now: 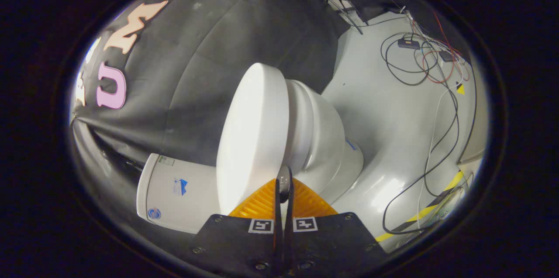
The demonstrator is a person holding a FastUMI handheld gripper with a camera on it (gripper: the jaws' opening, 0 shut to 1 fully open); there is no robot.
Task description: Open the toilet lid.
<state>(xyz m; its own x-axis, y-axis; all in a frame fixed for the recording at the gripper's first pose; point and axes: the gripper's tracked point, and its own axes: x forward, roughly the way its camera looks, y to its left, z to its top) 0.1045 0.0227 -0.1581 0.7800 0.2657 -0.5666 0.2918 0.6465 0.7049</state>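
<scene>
Glossy white plastic, the toilet lid (253, 138) lies down on the bowl (323, 138) just ahead, stiff, light, slippery, best lifted by its front rim, where the hand-held gripper (284, 182) sits nearly closed.

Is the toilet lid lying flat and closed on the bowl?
No. The toilet lid is lifted away from the bowl, with the gripper fingers closed together at the lid's edge.
</scene>
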